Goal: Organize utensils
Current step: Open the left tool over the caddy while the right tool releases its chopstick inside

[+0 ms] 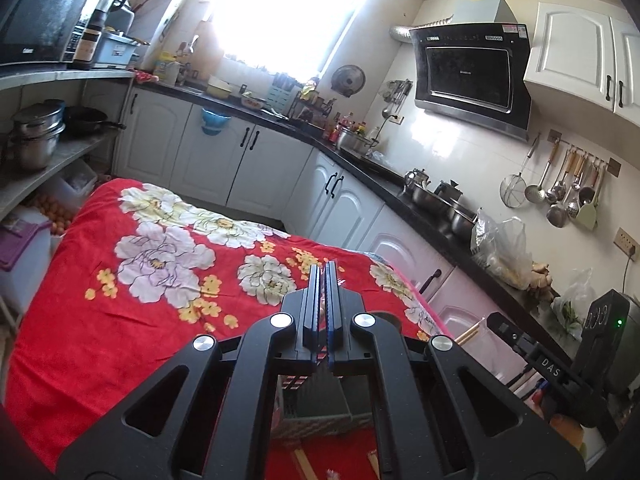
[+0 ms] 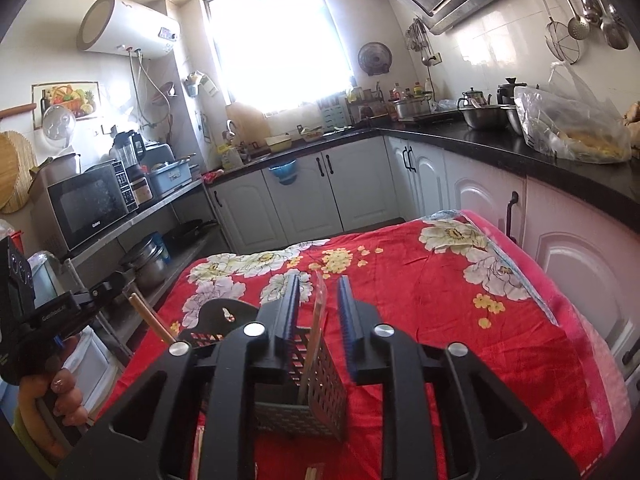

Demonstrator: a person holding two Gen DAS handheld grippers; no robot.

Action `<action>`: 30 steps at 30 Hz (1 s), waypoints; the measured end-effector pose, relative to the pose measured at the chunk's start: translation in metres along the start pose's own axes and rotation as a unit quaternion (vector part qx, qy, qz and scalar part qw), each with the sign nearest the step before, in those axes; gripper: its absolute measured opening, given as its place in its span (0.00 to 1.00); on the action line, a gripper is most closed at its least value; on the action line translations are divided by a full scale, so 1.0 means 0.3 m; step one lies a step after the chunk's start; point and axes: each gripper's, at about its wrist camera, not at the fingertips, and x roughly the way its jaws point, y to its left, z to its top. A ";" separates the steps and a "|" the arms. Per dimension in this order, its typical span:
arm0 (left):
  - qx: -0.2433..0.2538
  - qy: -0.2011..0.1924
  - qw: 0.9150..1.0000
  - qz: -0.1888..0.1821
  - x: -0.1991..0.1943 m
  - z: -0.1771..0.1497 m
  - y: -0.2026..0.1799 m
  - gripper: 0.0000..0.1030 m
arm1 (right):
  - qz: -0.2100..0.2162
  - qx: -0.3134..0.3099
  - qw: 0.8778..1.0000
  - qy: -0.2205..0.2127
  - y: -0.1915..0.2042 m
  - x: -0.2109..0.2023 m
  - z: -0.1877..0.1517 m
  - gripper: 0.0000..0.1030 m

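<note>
A kitchen with white cabinet doors (image 1: 276, 168) and a black countertop (image 1: 424, 208) surrounds a table draped in a red cloth printed with pale flowers (image 1: 132, 280).

In the left wrist view, the left gripper (image 1: 324, 268) hangs above the cloth with its two dark jaws pressed together, nothing visible between them. Below its frame, part of a grey perforated metal utensil holder (image 1: 320, 416) shows through, and light wooden chopstick tips (image 1: 468, 334) poke out at the right, beside the black body of the other tool. Ladles and strainers hang on a wall rail (image 1: 560, 188) (well away from the table).

In the right wrist view, the right gripper (image 2: 318, 284) stands with its jaws apart, straddling the holder (image 2: 320, 384) on the red cloth (image 2: 440, 300) without touching anything. A thin clear-looking strip (image 2: 320, 304) rises from the holder between the jaws; what it is cannot be told. Brown wooden chopsticks (image 2: 150, 318) lean at the left near the holder's black arched back plate (image 2: 228, 312).
</note>
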 end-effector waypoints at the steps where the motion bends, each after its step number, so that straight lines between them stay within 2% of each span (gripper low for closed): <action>1: 0.000 0.000 1.000 0.004 -0.003 -0.003 0.001 0.00 | -0.001 -0.001 1.000 0.000 -0.002 -0.005 -0.002 0.19; 3: 0.005 0.000 1.000 0.012 -0.015 -0.011 -0.002 0.01 | -0.002 0.000 1.000 0.000 -0.006 -0.019 -0.007 0.23; 7: 0.013 -0.003 1.000 0.022 -0.047 -0.026 -0.013 0.13 | -0.002 -0.001 1.000 -0.001 -0.011 -0.052 -0.021 0.26; 14: 0.004 -0.005 1.000 0.027 -0.099 -0.048 -0.007 0.18 | -0.004 -0.017 1.000 0.003 -0.008 -0.108 -0.043 0.34; 30: -0.004 -0.030 0.999 0.030 -0.302 -0.136 -0.023 0.51 | 0.016 -0.043 0.999 0.017 0.033 -0.230 -0.138 0.48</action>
